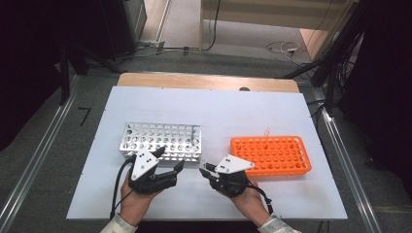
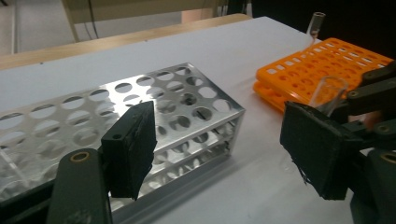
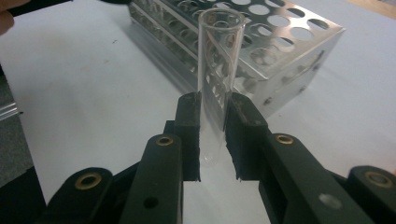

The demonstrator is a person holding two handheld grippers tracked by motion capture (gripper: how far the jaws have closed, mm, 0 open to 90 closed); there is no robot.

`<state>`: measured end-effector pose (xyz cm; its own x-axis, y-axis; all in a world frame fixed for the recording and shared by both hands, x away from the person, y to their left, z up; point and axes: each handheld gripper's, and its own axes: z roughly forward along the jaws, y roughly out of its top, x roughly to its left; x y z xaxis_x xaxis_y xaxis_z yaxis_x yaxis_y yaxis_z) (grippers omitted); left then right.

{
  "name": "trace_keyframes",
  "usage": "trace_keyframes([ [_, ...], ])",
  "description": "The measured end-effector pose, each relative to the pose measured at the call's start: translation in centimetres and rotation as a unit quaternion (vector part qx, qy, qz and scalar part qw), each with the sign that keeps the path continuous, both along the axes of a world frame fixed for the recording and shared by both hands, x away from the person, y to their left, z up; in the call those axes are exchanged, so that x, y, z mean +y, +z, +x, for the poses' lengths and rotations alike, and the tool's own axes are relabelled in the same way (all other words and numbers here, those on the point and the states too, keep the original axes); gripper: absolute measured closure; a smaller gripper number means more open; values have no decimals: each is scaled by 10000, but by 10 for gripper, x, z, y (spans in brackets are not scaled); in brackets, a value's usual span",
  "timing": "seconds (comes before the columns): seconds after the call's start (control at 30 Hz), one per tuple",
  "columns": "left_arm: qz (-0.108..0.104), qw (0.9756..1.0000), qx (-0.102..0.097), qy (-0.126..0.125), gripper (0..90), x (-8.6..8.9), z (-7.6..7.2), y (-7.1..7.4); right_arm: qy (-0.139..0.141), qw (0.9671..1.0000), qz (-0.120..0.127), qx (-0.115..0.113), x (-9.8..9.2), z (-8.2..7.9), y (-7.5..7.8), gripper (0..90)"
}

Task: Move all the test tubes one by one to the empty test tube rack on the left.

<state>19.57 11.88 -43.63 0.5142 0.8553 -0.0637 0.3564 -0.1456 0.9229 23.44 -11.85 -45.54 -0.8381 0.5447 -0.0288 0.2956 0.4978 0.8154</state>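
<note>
The right claw (image 3: 212,140) is clamped on a clear glass test tube (image 3: 217,84), its 2 black pads pressing the tube's lower part from either side. The tube's rounded bottom sits between the pads, and its open mouth points toward the metal rack (image 3: 280,51) lying just beyond. In the high view the tube is too faint to make out at the right claw (image 1: 204,171), which hangs over the white counter (image 1: 218,109) between the metal rack (image 1: 163,141) and the orange rack (image 1: 272,154). The left claw (image 2: 215,149) stands apart with nothing between its pads, near the metal rack's corner. The left gripper view catches the held tube (image 2: 329,93) partly behind a pad, and another tube (image 2: 317,23) standing at the orange rack's (image 2: 322,63) far edge. The metal rack is cut off at that view's left edge.
</note>
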Motion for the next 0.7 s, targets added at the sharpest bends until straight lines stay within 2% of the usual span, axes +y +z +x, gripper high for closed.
trace_keyframes([
  [0.1, 20, 9999, -10, -149, 273, -8, -3, -1, 93, 10000, -12, 12, 7, -2, -2, 730],
  [0.23, 31, 9995, -34, -305, 326, -16, -5, -1, 151, 9999, -9, 47, 14, -4, -2, 730],
  [0.7, 52, 9971, -44, -753, 602, -26, -8, -5, 335, 9994, 55, 76, 29, -8, -2, 730],
])
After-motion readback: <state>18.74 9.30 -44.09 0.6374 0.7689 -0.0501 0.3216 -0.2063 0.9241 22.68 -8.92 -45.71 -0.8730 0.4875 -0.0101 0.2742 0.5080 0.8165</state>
